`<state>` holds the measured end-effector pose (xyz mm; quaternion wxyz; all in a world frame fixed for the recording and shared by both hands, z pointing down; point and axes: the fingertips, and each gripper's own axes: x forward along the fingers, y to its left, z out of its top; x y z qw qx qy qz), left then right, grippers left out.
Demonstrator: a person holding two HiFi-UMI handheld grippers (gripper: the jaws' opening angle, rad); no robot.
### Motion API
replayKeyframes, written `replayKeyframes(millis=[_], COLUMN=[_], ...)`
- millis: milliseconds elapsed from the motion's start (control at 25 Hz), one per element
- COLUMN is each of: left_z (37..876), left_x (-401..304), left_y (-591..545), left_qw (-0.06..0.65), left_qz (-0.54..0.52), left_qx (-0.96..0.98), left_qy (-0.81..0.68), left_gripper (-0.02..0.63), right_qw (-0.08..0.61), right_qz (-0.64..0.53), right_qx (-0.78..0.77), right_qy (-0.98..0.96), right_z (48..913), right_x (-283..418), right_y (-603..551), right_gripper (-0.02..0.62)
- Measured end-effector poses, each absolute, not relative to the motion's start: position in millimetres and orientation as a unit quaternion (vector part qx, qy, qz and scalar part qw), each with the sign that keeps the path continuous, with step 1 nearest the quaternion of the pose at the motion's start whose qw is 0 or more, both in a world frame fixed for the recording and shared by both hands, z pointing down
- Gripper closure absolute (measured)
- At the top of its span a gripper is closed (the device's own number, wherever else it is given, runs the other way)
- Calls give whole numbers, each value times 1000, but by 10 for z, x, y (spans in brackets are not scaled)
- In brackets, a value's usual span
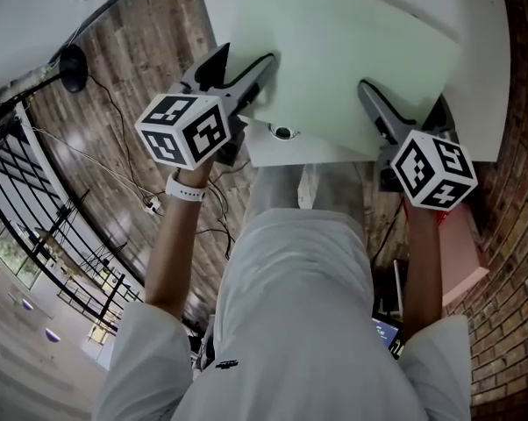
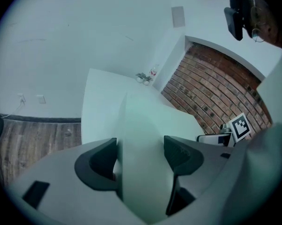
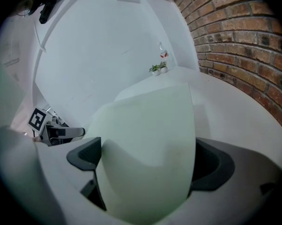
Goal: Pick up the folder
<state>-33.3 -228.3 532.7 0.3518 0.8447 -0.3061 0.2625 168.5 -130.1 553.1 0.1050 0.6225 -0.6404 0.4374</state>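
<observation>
A pale green folder hangs over the near edge of the white table, its near side bowed. My left gripper is shut on the folder's near left corner. My right gripper is shut on the near right part. In the left gripper view the folder curves between the dark fingers and touches both. The right gripper view shows the folder filling the gap between the pads. Each gripper's marker cube shows in the other's view: the right one, the left one.
Two small plant pots stand at the table's far edge against the white wall. A brick wall runs along the right. Wooden floor with cables and a black round base lies to the left. A pink box sits low right.
</observation>
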Motion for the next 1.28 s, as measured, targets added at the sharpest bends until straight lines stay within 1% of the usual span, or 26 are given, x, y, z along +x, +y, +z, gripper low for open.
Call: replayKeyframes(millis=[800, 1280], left_z=[4368, 3690], left_x=[-636, -1031], left_y=[-1931, -1740], left_qw=[320, 290], left_qz=[195, 147], left_qx=[860, 867], left_qy=[-346, -378], left_gripper=[282, 284], right_qw=[107, 100], right_qz=[367, 314], right_qx=[615, 603], right_qy=[-690, -726], right_z=[4554, 3871], right_x=[1483, 1148], right_y=[-1149, -1122], right_gripper=[20, 20])
